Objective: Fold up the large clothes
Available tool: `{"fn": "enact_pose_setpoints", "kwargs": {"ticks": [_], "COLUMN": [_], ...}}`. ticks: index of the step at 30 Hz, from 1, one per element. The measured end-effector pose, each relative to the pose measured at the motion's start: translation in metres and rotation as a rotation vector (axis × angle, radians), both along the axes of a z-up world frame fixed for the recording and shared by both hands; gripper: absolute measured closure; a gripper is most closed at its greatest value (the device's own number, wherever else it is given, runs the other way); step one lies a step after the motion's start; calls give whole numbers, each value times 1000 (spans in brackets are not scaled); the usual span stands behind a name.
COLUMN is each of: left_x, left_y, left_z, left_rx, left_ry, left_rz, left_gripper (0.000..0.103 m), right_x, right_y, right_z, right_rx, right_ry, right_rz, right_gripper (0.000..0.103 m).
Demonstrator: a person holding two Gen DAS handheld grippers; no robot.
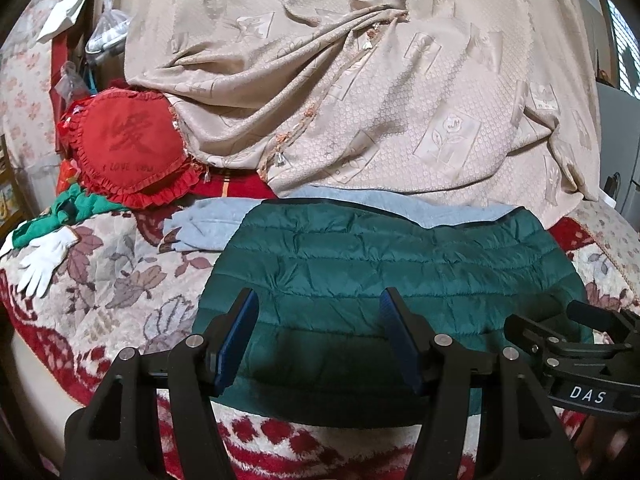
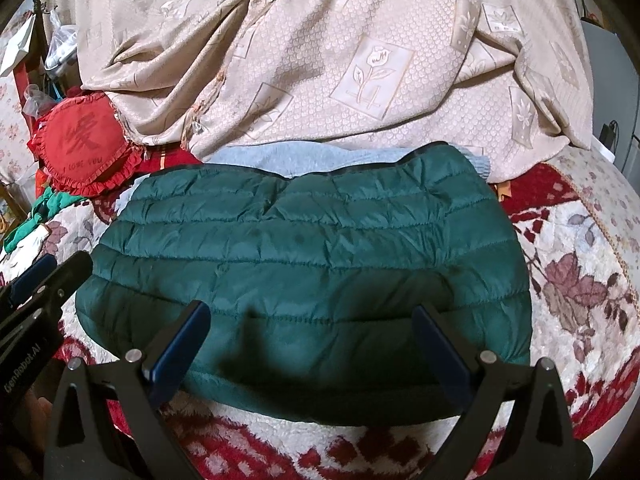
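I have the bed (image 1: 100, 264) in front of me, its floral red-and-cream blanket taking most of both views, with a big beige patterned cover (image 1: 360, 80) heaped across the back. On the blanket, right under both grippers, lies the green quilted jacket (image 2: 312, 248), already doubled into a wide, low bundle. Its long axis runs side to side across my view, parallel to the near edge of the bed; the dark-trimmed edge faces away from me toward the beige cover, and the rounded folded edge faces me. A pale blue garment (image 1: 208, 224) lies under and behind it, sticking out to the left. Further left sit a red heart cushion (image 1: 128, 148) and a white glove (image 1: 44, 256).

I judge the fold to be well along: the jacket reads as a compact rectangle, and I am between grasps. The next move likely calls for taking the near edge at both ends and carrying it away from me, or bringing one short end over the other, keeping the slippery padding from sliding apart.

My left gripper (image 1: 316, 320) hovers over the near left part of the jacket, jaws apart with nothing between them. My right gripper (image 2: 316, 332) hovers over the near right part, jaws likewise wide and empty.
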State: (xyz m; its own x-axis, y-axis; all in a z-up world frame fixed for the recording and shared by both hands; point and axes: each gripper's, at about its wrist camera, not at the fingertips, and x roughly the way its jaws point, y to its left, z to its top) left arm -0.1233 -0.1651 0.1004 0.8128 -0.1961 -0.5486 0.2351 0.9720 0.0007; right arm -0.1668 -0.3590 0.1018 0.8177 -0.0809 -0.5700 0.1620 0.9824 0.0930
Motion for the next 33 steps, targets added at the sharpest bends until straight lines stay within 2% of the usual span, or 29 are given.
{"fn": "enact_pose_setpoints", "kwargs": {"ticks": [33], "left_x": [5], "left_y": [-11], "left_z": [-10], "left_rx": [13], "left_ry": [21], "left_rz": [-16], "left_gripper": [58], "right_x": [7], "right_y": [-5], "right_z": [-7], "right_rx": [14], "right_ry": [25], "right_rz": [1], "right_gripper": [1]}}
